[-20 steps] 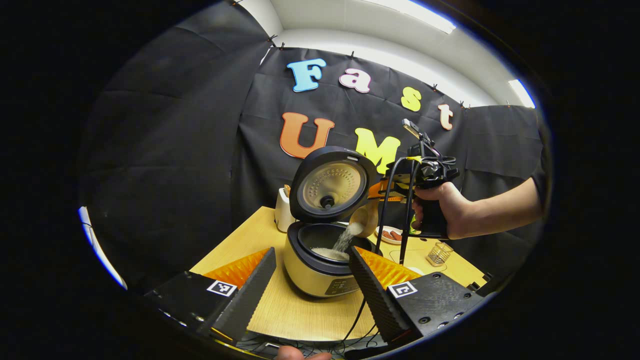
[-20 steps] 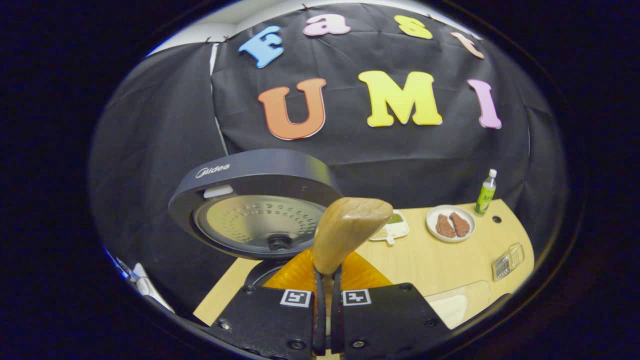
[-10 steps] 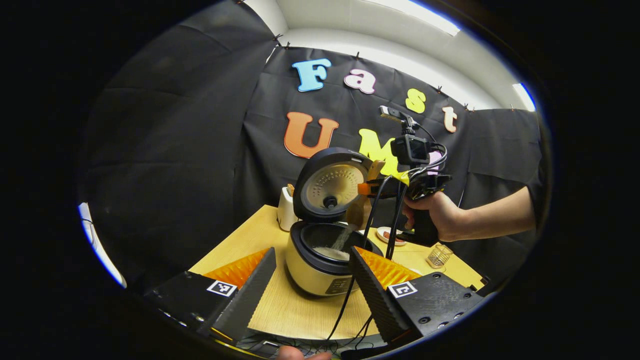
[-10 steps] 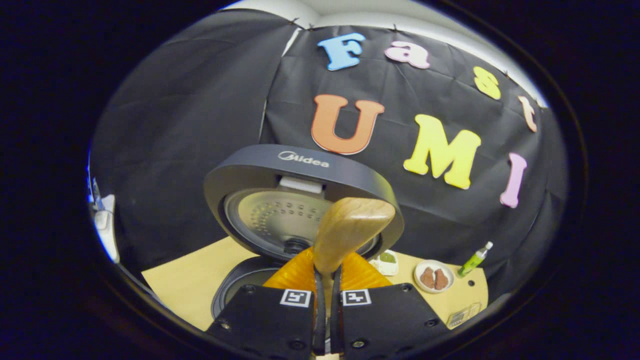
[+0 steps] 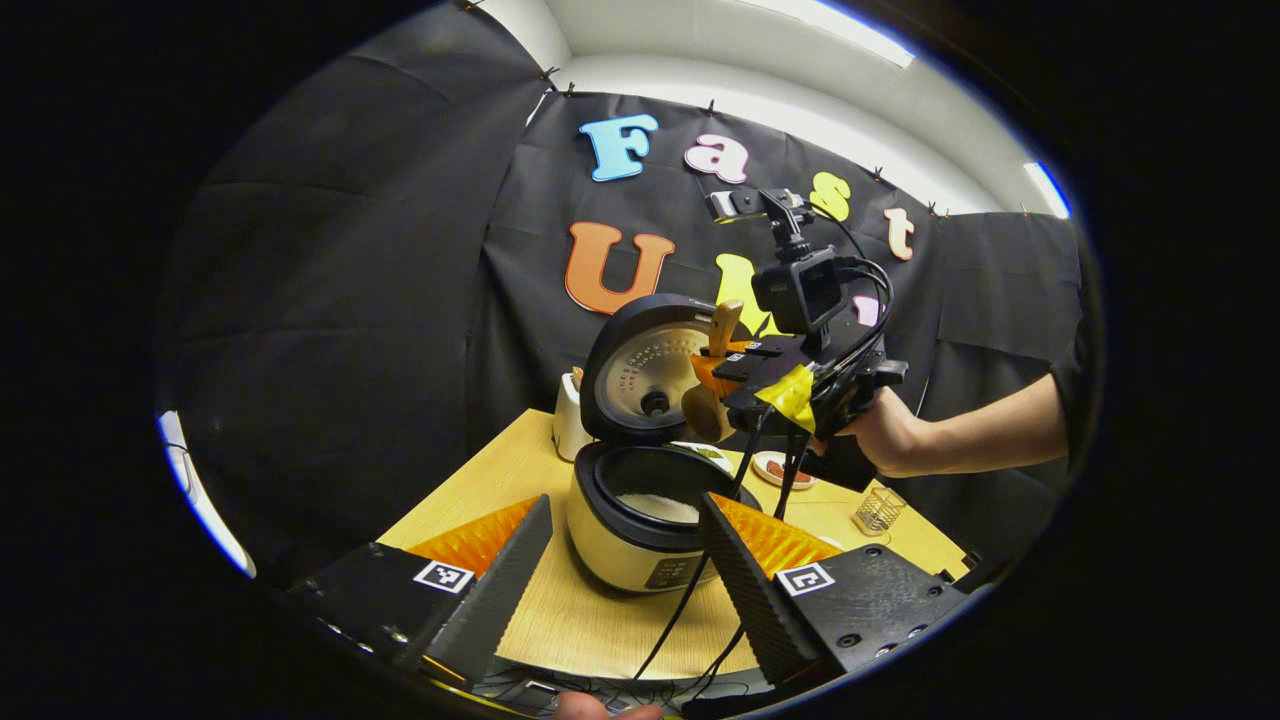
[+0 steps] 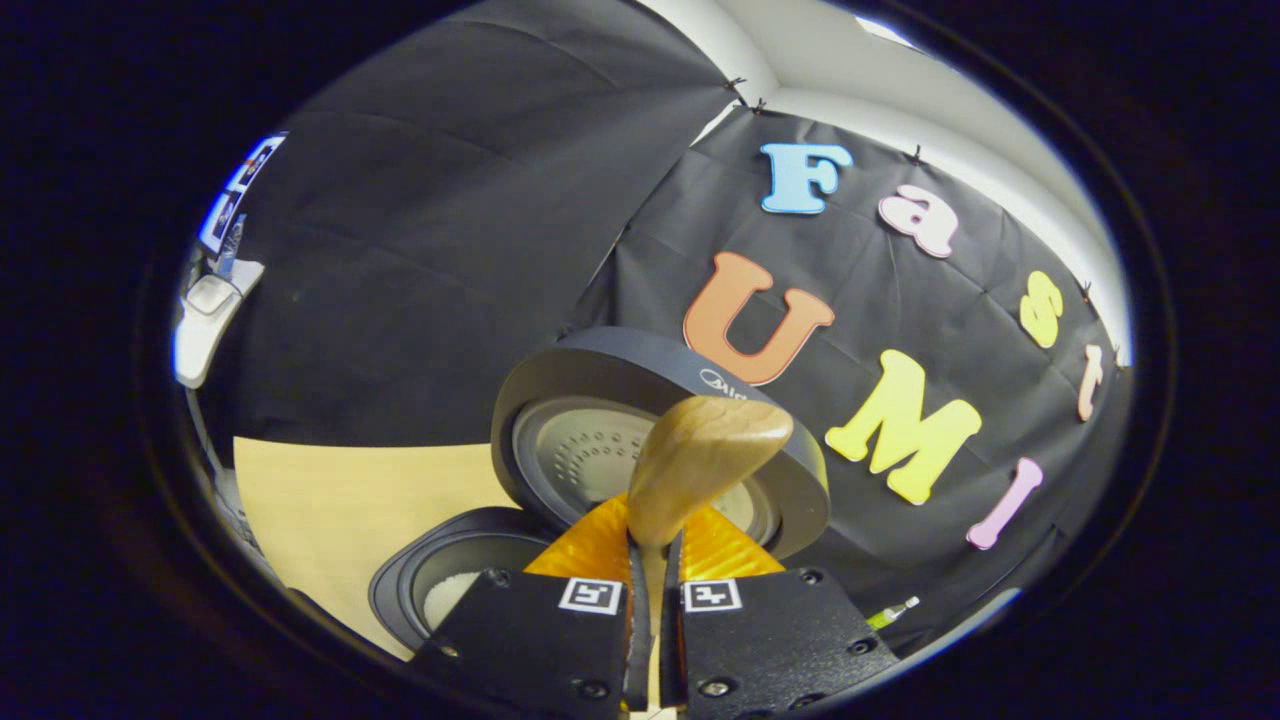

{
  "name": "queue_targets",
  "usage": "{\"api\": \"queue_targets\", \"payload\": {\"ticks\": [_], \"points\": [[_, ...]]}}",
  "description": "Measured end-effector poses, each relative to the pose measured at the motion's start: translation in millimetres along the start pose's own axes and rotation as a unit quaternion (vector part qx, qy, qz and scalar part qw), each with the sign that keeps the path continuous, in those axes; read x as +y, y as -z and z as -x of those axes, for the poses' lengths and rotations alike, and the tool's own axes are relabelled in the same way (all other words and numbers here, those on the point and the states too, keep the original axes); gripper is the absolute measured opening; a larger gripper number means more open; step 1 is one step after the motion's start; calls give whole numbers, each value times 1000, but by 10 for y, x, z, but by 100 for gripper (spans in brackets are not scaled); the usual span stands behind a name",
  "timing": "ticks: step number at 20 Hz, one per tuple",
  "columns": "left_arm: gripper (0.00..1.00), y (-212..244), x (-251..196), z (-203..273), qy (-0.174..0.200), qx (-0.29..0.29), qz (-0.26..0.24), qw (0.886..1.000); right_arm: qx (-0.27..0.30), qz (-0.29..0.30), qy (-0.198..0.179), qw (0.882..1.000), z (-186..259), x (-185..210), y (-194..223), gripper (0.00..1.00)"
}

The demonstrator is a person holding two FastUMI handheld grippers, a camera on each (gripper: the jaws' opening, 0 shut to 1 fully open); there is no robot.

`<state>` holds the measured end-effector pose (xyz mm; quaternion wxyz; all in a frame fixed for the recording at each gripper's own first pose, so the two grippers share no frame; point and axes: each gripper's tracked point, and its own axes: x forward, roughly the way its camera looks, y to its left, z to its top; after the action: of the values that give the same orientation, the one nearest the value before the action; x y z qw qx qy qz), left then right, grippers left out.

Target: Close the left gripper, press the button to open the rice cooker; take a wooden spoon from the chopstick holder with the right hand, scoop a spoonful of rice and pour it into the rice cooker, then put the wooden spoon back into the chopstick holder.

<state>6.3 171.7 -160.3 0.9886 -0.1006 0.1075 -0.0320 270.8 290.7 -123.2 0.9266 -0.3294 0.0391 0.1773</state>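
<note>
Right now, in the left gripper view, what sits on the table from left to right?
White chopstick holder → cream rice cooker with open black lid → small white plate of reddish food → clear glass cup.

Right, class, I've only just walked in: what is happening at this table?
A person is working with a gripper in each hand. The right gripper is shut on a wooden spoon, held above the rice cooker, whose lid stands open with white rice in the pot. The left gripper is open, held back in front of the cooker and holding nothing. The spoon is not yet back in its holder.
</note>
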Motion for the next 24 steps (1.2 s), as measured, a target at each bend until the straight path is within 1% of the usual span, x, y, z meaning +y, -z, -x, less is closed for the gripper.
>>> {"api": "queue_targets", "payload": {"ticks": [6, 8, 10, 12, 14, 15, 16, 17, 18, 19, 21, 24], "points": [[95, -83, -5, 22, -4, -1, 7, 1000, -1, -64, 0, 998, 150, -163, -18, 9], [95, -147, -53, 50, -8, -4, 0, 1000, -6, -98, -3, 995, 257, -272, -60, 9], [95, -201, -115, 87, -14, -6, -6, 1000, -9, -143, -11, 990, 371, -377, -113, 10], [95, -287, -201, 102, -17, -8, 0, 1000, -10, -196, -25, 980, 507, -473, -174, 10], [95, -388, -274, 112, -21, -8, -5, 1000, -15, -241, -30, 970, 684, -648, -200, 10], [95, -418, -324, 118, -24, -9, -13, 1000, -19, -262, -32, 964, 769, -745, -226, 2], [95, -452, -379, 117, -26, -10, -18, 999, -24, -282, -33, 959, 860, -848, -249, 2], [94, -480, -445, 123, -27, -11, -21, 999, -27, -304, -34, 952, 948, -955, -248, 9], [94, -518, -488, 131, -29, -11, -23, 999, -31, -322, -32, 946, 1049, -1086, -230, 9], [94, -548, -522, 129, -38, -9, -23, 999, -34, -338, -26, 940, 1153, -1238, -205, 9], [94, -597, -605, 99, -48, -8, -27, 998, -42, -359, -12, 932, 1371, -1528, -133, 9], [94, -734, -783, 7, -45, -16, -24, 999, -42, -386, 24, 921, 1633, -2030, 131, 9]]}}
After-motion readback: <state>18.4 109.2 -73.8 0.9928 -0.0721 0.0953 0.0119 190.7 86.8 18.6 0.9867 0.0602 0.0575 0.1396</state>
